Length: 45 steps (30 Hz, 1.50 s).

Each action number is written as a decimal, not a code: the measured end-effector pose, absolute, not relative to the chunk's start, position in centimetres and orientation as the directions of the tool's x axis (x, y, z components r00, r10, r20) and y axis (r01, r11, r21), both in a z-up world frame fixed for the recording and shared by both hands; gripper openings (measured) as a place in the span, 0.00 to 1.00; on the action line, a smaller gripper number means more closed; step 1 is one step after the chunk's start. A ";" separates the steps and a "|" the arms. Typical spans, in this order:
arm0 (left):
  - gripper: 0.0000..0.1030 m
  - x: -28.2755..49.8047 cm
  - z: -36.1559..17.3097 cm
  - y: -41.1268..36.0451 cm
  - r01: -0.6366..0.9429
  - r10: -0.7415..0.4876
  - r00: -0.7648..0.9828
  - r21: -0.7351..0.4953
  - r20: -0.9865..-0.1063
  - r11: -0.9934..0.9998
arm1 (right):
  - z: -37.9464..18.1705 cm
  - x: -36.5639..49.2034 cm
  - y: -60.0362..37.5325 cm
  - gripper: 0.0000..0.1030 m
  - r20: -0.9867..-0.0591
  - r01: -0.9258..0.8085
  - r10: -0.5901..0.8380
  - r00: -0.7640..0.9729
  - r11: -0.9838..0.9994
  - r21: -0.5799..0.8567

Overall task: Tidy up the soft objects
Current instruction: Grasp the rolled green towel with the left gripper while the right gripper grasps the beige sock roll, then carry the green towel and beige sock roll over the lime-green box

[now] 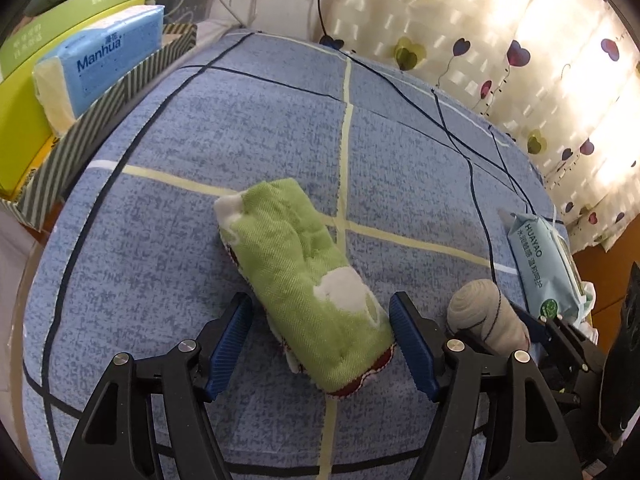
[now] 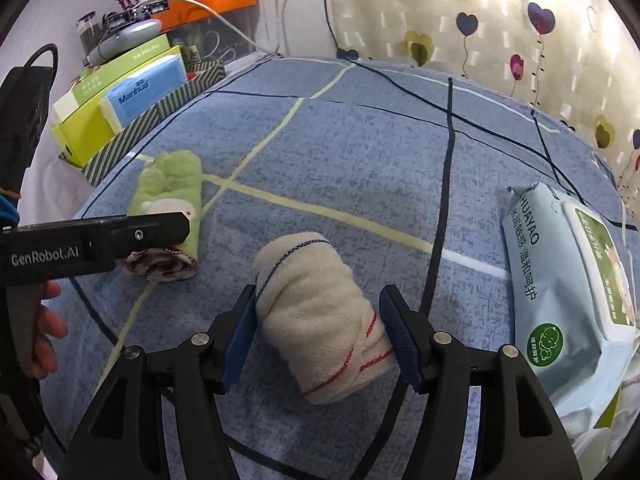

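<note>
The right gripper [image 2: 318, 336] straddles a rolled cream towel with red stripes [image 2: 320, 320] on the blue checked bedsheet [image 2: 360, 160], jaws apart. A green rolled towel [image 2: 170, 184] lies towards the left edge.

Towel rolls [image 2: 320, 312] side by side — on bedsheet [image 2: 360, 160]

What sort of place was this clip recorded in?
Probably a bedroom at home: the work surface looks like a bed under a blue checked sheet, a cream curtain printed with heart balloons hangs behind it, and a striped box holding a blue Manhua tissue pack stands alongside.
</note>
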<state>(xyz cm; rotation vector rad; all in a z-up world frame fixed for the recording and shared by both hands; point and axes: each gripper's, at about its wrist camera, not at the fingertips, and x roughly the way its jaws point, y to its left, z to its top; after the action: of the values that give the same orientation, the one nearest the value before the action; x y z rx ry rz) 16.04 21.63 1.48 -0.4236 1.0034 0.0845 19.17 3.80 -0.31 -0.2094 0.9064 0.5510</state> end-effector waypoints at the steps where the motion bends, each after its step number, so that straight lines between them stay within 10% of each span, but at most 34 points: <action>1: 0.69 16.1 1.4 21.6 -0.264 -0.125 0.543 -0.310 -0.830 0.913 | -0.3 19.2 3.8 0.60 -0.792 -0.533 0.362 0.492 0.844 0.054; 12: 0.68 16.8 1.3 20.9 -0.261 -0.064 0.544 -0.241 -0.837 0.935 | -0.6 19.5 3.5 0.60 -0.790 -0.507 0.361 0.496 0.859 0.074; 25: 0.34 16.1 1.5 20.8 -0.262 -0.039 0.559 -0.221 -0.829 0.939 | -0.5 19.1 3.3 0.57 -0.781 -0.492 0.365 0.506 0.866 0.085; 45: 0.32 12.3 6.0 18.5 -0.186 -0.059 0.640 -0.230 -0.766 0.955 | 2.7 15.8 1.3 0.56 -0.735 -0.481 0.387 0.556 0.871 0.095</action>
<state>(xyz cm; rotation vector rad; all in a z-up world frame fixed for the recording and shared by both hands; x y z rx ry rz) 12.34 18.55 6.00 -0.3014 0.8765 0.0738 15.83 1.30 2.75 -0.1220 0.8360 0.5140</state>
